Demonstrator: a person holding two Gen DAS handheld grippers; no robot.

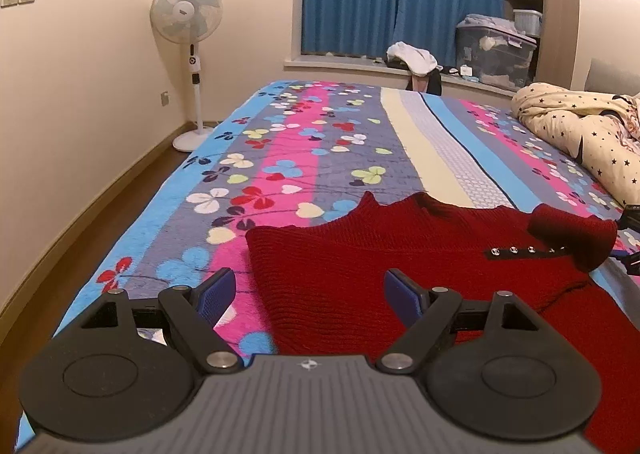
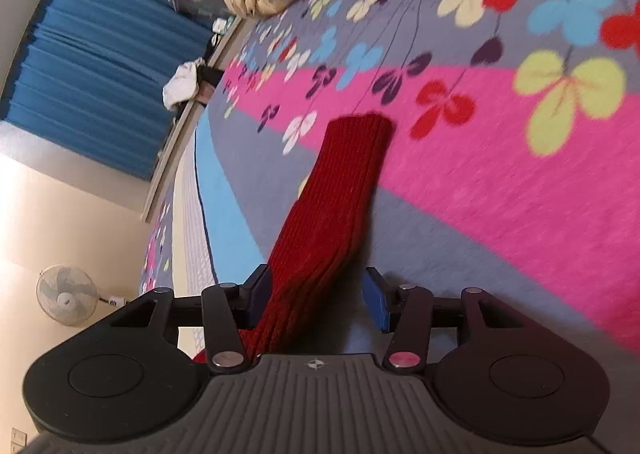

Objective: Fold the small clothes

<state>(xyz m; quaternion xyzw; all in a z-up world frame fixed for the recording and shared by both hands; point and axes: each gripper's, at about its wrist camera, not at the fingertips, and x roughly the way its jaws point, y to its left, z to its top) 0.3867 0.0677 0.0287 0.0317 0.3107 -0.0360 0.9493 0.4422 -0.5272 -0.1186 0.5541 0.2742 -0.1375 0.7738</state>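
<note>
The bedspread (image 1: 304,141) carries the red sweater (image 1: 360,254) near its front edge, body flat, one sleeve (image 2: 340,189) lifted toward the right edge; to fold well, I judge the sleeve should be carried across the body and laid flat before letting go; the left gripper (image 1: 308,296) hovers over the sweater's left edge, jaws wide and empty; the right gripper (image 2: 318,298) has the sleeve between its jaws, yet a gap shows beside one pad, so whether it truly pinches is unclear; the sweater's hem is cut off.
</note>
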